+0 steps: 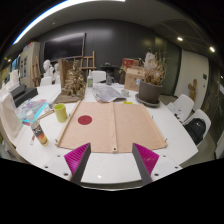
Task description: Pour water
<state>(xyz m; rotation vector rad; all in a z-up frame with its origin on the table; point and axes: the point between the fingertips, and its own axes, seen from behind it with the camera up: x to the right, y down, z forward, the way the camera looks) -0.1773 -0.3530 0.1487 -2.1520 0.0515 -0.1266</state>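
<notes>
My gripper point(112, 162) hangs open above the near edge of a white table point(170, 135), with nothing between its two magenta pads point(146, 158). Beyond the fingers lies a tan cardboard sheet point(112, 125) with a small dark red round lid point(85, 120) on its left part. A yellow cup point(61, 112) stands just left of the sheet. Nearer and further left stands a bottle with a white cap and orange label point(39, 133). All of these are well ahead of the fingertips.
Papers point(108, 94) lie at the table's far end. A dark pot with a plant point(150, 88) stands at the far right. White chairs point(184, 108) line the right side, and a laptop point(9, 118) sits at the left. Shelves and wooden models stand behind.
</notes>
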